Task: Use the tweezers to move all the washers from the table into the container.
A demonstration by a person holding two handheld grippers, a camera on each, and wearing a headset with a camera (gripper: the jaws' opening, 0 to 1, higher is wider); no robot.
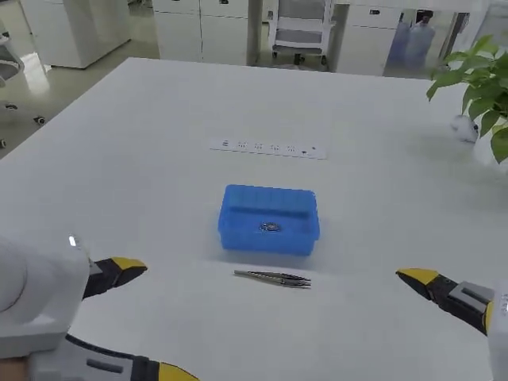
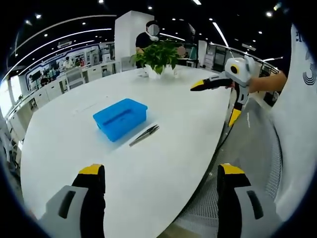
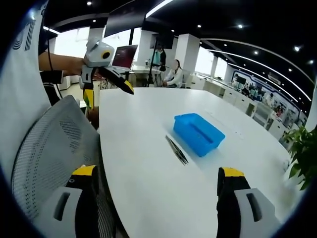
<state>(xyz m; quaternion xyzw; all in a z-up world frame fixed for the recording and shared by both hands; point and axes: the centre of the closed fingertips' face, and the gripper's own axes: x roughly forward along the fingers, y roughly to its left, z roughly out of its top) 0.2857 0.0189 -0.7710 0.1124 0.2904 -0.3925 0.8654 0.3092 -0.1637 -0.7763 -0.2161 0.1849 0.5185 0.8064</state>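
Hovering: left gripper (image 2: pixel 161 168) and right gripper (image 3: pixel 157 171), jaws spread wide, both empty, over the near edge of the bench (image 1: pixel 159 159).
Tweezers (image 1: pixel 272 277): flat mid-bench, just before the blue container (image 1: pixel 270 240).
Washers (image 1: pixel 270 228): a metal glint inside the container.
Risk: thin tweezers could skid or twist if pinched off-centre.
Unclear: washer count; any strays too small to tell.

Blue container (image 1: pixel 269 226); silver tweezers (image 1: pixel 272 278); white table (image 1: pixel 159 143).
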